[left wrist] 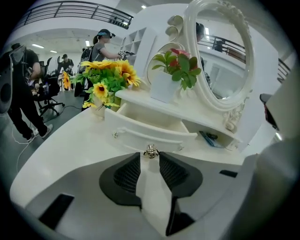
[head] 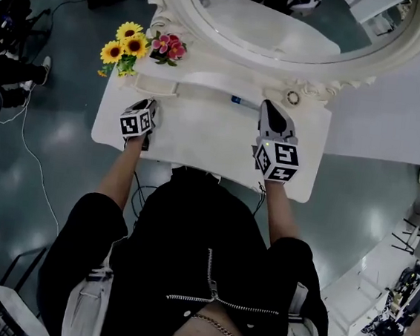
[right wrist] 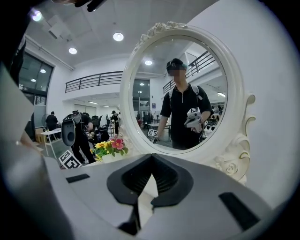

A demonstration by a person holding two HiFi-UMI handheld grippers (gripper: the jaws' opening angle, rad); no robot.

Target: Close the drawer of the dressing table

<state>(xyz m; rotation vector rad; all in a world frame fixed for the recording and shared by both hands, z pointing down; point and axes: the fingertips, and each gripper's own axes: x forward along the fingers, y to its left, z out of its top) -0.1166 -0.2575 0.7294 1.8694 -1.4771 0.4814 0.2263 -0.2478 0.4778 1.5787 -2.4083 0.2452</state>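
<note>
We are holding the left gripper low and in line with the drawer, which is standing pulled out under the small shelf at the left of the dressing table. Its jaws are standing partly apart with the drawer's metal knob right at their tips, so we judge that we are preparing to push the front in. The right gripper, jaws together and empty, is hovering before the mirror, out of the way.
</note>
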